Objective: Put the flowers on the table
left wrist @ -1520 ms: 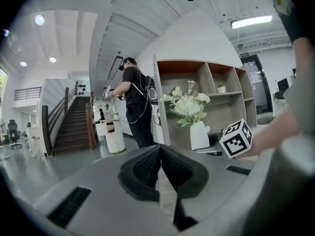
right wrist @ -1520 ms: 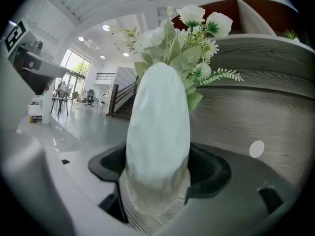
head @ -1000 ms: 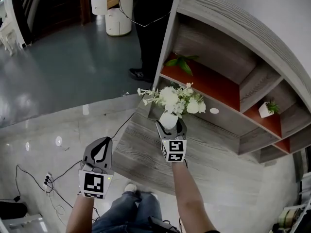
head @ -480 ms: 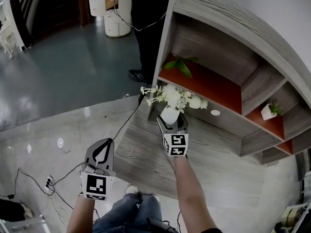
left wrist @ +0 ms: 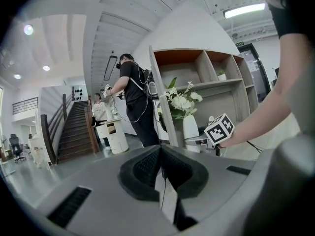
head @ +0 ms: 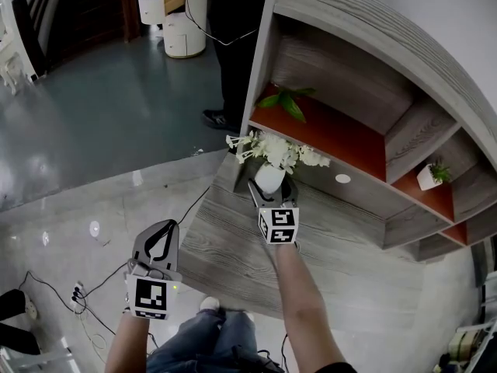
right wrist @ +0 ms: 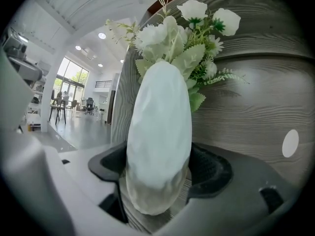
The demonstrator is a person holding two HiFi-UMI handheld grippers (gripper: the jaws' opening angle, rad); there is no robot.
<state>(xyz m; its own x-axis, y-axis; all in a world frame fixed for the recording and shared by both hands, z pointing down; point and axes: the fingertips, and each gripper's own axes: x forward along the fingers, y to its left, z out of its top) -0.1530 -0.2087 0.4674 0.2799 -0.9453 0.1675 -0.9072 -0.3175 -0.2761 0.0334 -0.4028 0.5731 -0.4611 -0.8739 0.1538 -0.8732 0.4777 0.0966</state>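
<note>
The vase (head: 269,177) w/ flowers (head: 278,149) is sitting btwn the jaws of the R gripper (head: 270,189), over the table (head: 233,247)'s far edge, just in front of the shelf unit (head: 365,76). L gripper (head: 158,238) is hanging left of the table, over the floor (head: 70,208), well apart from the vase. A leafy plant (head: 289,103) is lying in the compartment behind the flowers. A small potted plant (head: 427,175) is standing in a compartment further right. A person (head: 233,45) is standing beyond, left of the shelf unit.

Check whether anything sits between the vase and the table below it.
Nothing visible. The right gripper is shut on the vase of flowers, and only bare wood of the table shows under its base. Whether it already touches, I can't tell.
</note>
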